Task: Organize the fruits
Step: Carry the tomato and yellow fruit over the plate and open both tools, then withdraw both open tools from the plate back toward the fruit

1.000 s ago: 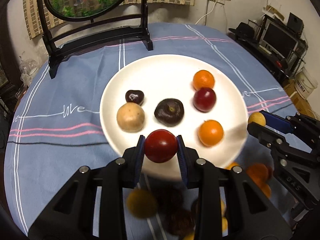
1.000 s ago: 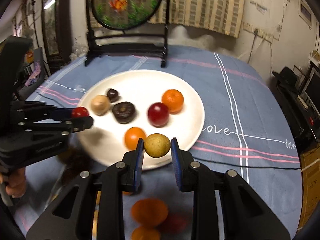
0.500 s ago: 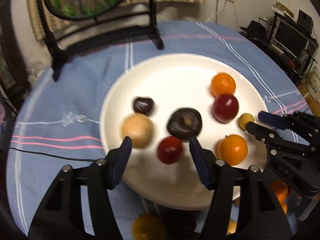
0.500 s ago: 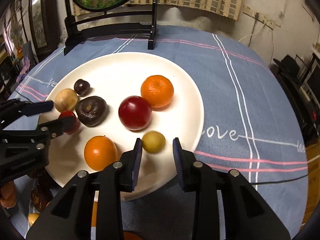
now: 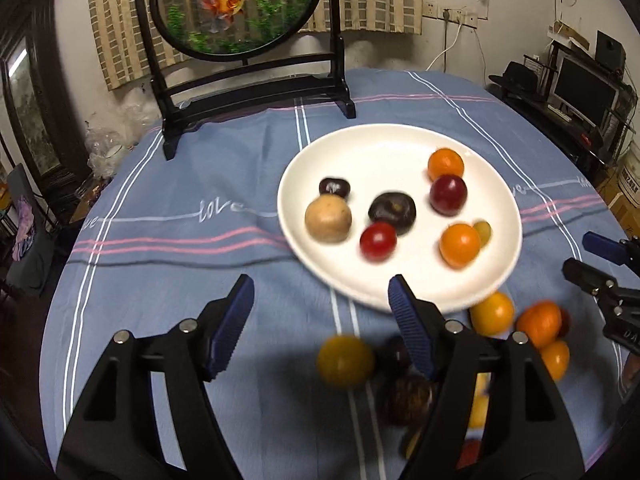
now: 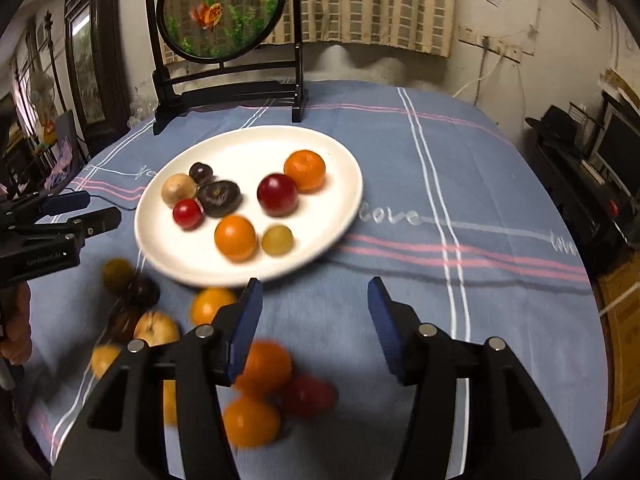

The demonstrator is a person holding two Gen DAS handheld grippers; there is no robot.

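Note:
A white plate [image 5: 384,144] [image 6: 256,140] on the blue tablecloth holds several fruits. Among them are a small red fruit [image 5: 377,241] [image 6: 187,213] and a small yellow-green fruit [image 5: 483,232] [image 6: 277,240]. My left gripper [image 5: 322,322] hangs over the cloth in front of the plate, its jaws opening with nothing between them. My right gripper [image 6: 314,322] is also back from the plate, jaws opening and empty. Loose fruits lie on the cloth near the plate's front rim: a yellow one [image 5: 345,360], oranges [image 5: 538,323] [image 6: 266,366] and dark ones [image 6: 140,292].
A black stand with a round goldfish panel [image 5: 232,4] [image 6: 220,8] rises at the table's far side. The right gripper shows at the right edge [image 5: 600,276] of the left wrist view, the left gripper at the left edge [image 6: 60,220] of the right wrist view. A monitor [image 5: 582,88] stands beyond the table.
Both grippers opened and let go: the red fruit and the yellow-green fruit now lie on the plate. Both grippers pulled back from the plate toward the near side of the table.

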